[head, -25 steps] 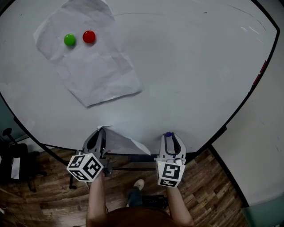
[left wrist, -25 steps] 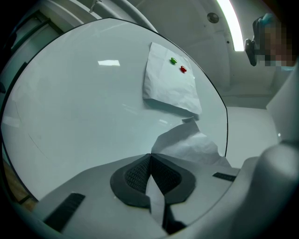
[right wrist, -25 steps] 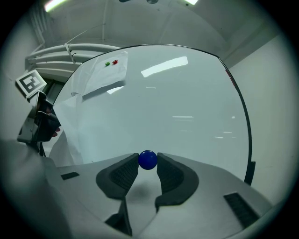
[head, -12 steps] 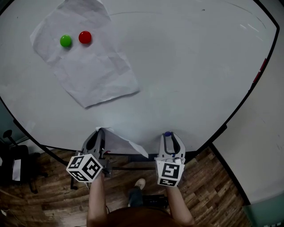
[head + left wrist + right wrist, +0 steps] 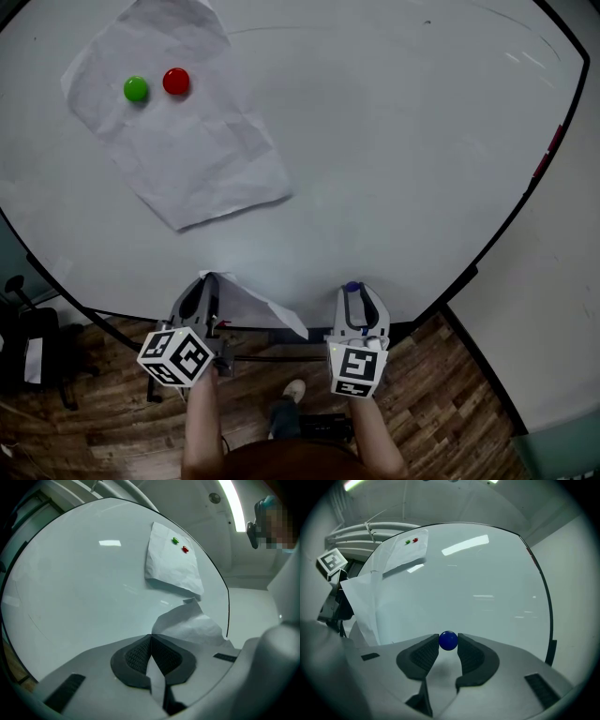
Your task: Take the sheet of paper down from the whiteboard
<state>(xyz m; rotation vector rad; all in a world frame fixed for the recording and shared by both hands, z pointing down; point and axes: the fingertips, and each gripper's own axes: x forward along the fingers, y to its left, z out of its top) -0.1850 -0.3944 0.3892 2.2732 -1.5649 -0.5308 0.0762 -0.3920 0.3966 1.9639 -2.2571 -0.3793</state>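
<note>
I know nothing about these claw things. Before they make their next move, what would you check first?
1. Left gripper clamped on the loose sheet: ok.
2. Right gripper clamped on the blue magnet: ok.
3. Loose sheet free of any magnet: ok, none shows on it.
4. Whiteboard cleared of paper: not ok, a pinned sheet hangs there under a green magnet and a red magnet.
5. A free gripper for those magnets: not ok, both are full.
6. A place to put things down: cannot tell.
</note>
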